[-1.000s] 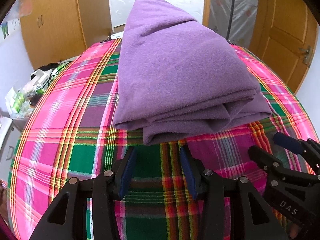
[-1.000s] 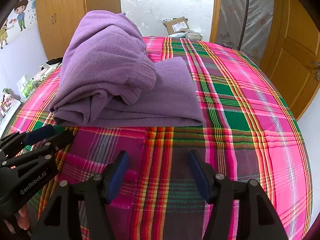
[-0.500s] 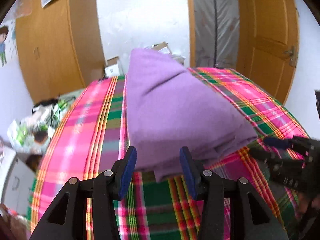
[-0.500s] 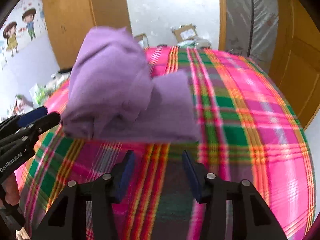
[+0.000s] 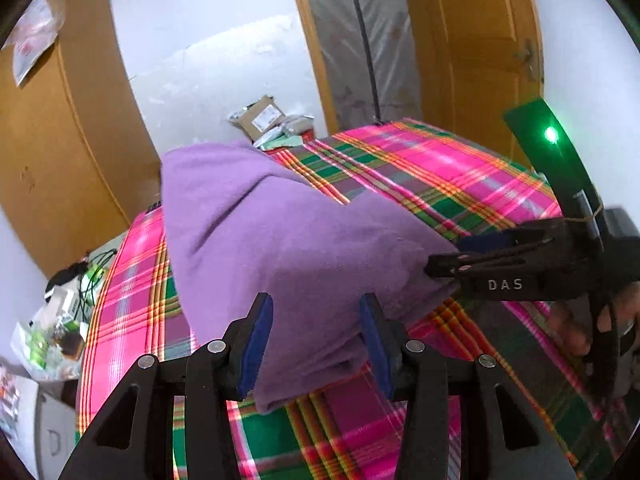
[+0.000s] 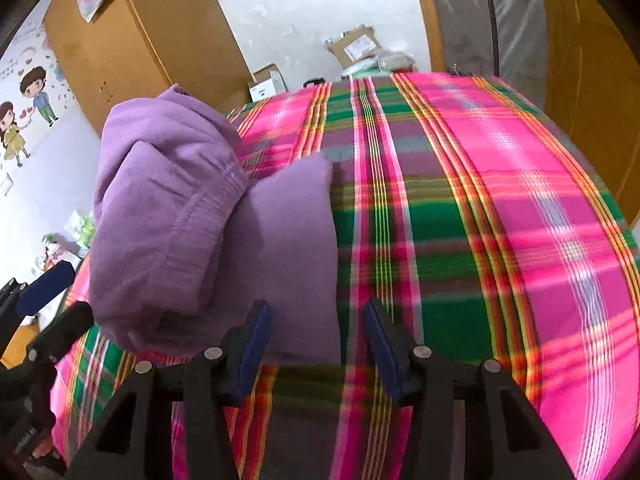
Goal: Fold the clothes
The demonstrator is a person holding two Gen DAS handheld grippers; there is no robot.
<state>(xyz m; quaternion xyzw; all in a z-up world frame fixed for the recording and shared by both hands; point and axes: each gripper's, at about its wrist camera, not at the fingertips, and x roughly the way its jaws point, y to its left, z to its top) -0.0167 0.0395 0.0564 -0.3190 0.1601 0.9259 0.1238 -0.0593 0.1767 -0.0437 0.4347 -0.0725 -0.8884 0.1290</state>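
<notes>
Folded purple fleece (image 5: 288, 248) on a plaid bed (image 5: 440, 168).

The soft, matte fleece lies in a thick, rounded bundle on the pink-and-green plaid sheet, layered edges facing the grippers. Left gripper (image 5: 316, 344) and right gripper (image 6: 318, 346) are both agape, blue-padded black fingers straddling the bundle's near edge, gripping nothing.

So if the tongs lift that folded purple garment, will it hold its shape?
Probably not. The purple garment looks like soft fleece in loose rounded layers, so it would likely sag and unfold. Its fuzzy surface should grip rather than slip. It seems bulky but light.
</notes>
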